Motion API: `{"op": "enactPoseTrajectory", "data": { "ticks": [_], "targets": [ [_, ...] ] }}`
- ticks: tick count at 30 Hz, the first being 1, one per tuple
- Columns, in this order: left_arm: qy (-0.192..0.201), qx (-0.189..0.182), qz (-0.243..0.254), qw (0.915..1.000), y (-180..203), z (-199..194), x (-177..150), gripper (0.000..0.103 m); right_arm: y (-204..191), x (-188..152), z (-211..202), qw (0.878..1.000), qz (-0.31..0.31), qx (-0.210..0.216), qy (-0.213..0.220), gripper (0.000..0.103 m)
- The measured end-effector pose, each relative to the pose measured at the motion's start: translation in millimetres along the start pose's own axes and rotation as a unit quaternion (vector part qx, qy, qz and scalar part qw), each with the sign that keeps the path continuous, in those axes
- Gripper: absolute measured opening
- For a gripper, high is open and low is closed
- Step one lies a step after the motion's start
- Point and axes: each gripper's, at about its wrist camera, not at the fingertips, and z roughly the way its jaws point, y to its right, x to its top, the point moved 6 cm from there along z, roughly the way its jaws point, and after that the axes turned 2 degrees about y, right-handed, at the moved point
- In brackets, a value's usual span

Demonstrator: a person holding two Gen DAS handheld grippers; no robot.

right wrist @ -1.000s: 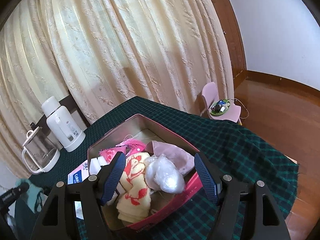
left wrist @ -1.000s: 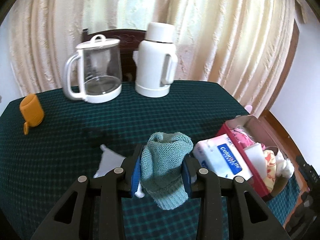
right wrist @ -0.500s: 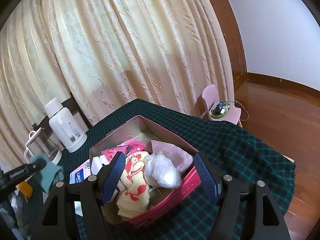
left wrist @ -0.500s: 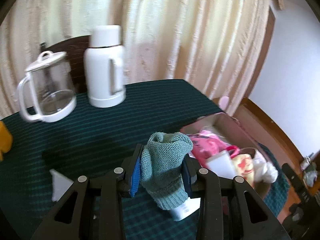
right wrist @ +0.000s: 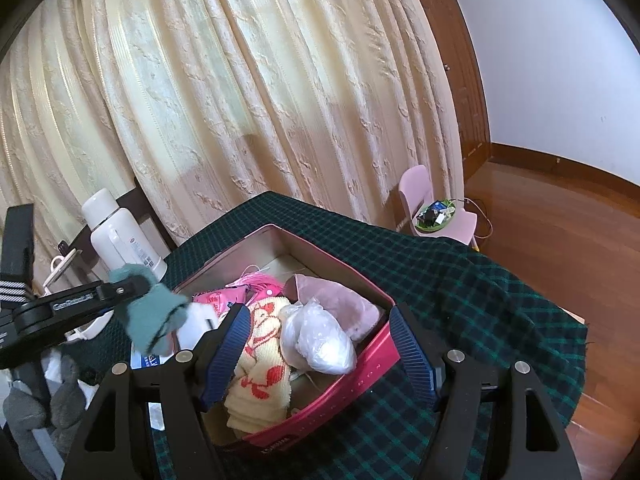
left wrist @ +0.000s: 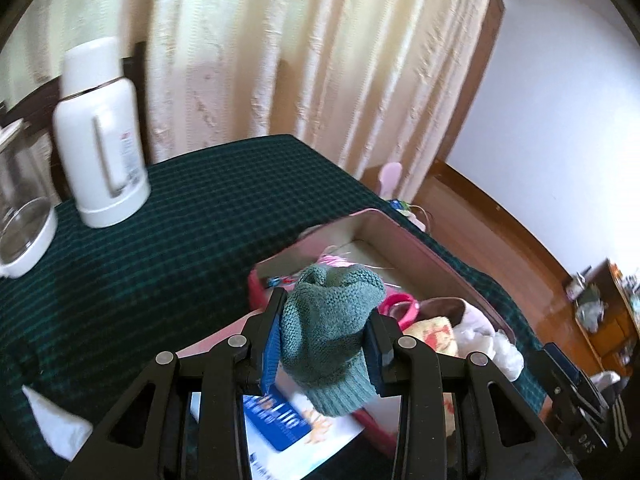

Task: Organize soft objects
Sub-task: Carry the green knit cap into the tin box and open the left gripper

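Teal ribbed knit sock is pinched in your left gripper, hanging above the red tin box; your right gripper gapes empty over the box's near wall; inside lie a yellow towel and crinkly plastic bag; a smooth white thermos stands beyond the box.

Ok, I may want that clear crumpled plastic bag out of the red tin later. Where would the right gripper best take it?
Probably from above, across the clear crumpled plastic bag's bulging middle. It lies uppermost in the red tin, beside the yellow patterned cloth, and the open right gripper already straddles it. The tin's wall blocks a side approach.
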Motion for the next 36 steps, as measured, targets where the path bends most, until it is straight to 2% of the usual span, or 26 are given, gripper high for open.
{"op": "enactPoseTrajectory", "data": {
  "ticks": [11,16,23,26,30,36],
  "targets": [
    [-0.007,-0.031,0.021,0.9993,27.8,25.9,12.8,0.041,-0.9,-1.3,3.5,1.000,0.000,0.002,-0.007,0.075],
    [0.007,-0.050,0.030,0.9983,43.8,22.8,25.8,0.042,-2.0,-3.3,1.0,1.000,-0.001,0.005,-0.007,0.075],
    [0.025,-0.073,0.054,0.9956,63.2,15.3,31.4,0.063,-9.1,-5.6,-2.4,1.000,-0.005,0.012,-0.007,0.075],
    [0.033,-0.084,0.051,0.9946,64.2,11.4,32.6,0.066,-13.3,-8.4,-2.1,1.000,-0.008,0.016,-0.011,0.075],
    [0.034,-0.078,0.043,0.9955,56.1,8.8,33.7,0.066,-19.7,-10.4,-3.8,1.000,-0.014,0.023,-0.014,0.075],
    [0.030,-0.041,0.030,0.9983,30.2,9.2,27.8,0.066,-23.3,-11.5,-4.7,0.999,-0.013,0.028,-0.016,0.075]
  ]
}}
